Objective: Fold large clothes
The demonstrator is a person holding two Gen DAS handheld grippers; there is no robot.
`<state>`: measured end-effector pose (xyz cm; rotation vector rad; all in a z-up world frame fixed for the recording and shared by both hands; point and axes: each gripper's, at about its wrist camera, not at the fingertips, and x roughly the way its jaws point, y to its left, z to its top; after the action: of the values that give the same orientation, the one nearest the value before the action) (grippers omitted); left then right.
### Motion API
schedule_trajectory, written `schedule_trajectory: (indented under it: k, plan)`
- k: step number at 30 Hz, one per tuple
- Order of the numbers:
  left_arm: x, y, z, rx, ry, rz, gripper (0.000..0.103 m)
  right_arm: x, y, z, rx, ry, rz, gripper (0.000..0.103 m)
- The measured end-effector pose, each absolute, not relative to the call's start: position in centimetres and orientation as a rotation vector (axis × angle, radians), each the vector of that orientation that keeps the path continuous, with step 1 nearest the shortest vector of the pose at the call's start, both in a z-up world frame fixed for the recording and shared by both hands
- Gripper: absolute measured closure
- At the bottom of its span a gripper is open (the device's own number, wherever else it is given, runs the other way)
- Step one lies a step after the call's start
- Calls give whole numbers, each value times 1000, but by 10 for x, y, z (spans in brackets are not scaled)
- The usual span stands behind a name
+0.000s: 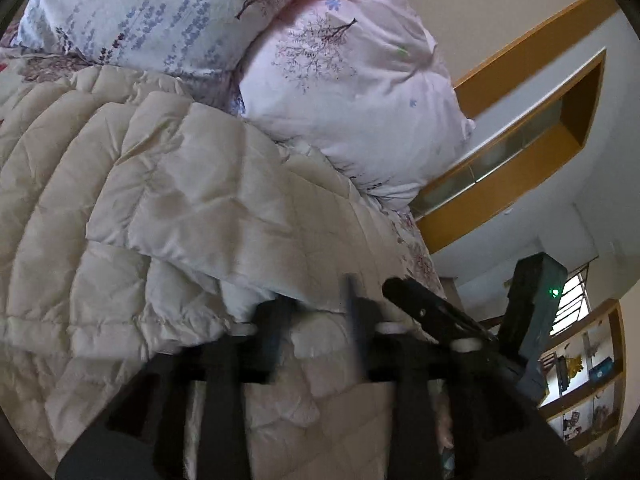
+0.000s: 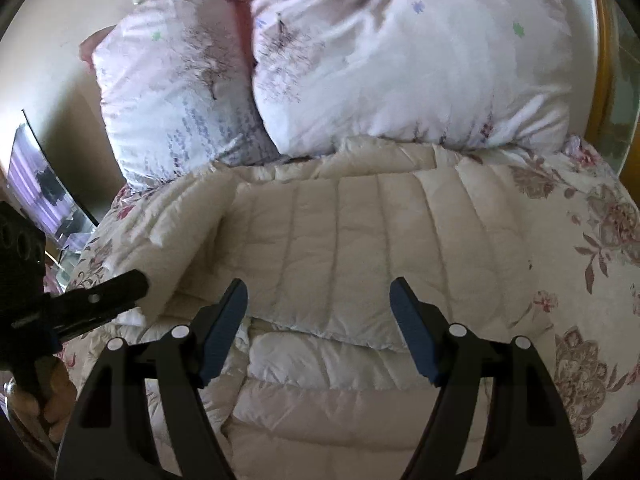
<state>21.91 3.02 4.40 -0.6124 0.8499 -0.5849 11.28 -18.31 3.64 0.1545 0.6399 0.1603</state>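
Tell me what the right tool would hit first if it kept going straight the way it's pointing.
Probably the cream quilted down jacket lying on the floral bedsheet. The open right tool points across it toward the pale pink pillows, but the jacket's folded layer looks nearest; depth is uncertain.

Bed [image 2: 592, 240], floral sheet: cream quilted coat [image 2: 340, 240] flat ahead of the fingers, two floral pillows [image 2: 400, 64] beyond it.
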Motion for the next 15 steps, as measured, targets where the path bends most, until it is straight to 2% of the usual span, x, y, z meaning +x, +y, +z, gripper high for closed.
schedule_trajectory:
  k: [2,6,9,15]
  plan:
    - [205,55,52,-630,786,-583,33,108,-171,41,111,620,192,29]
    - [192,104,54,-682,721,-500,33,100,-130,46,-36,582,267,29]
    - [188,147,36,-731,742,-372,33,95,-91,44,-163,566,314,29]
    - [192,162,14,-752,801,-304,33,90,-5,24,-474,488,332,30]
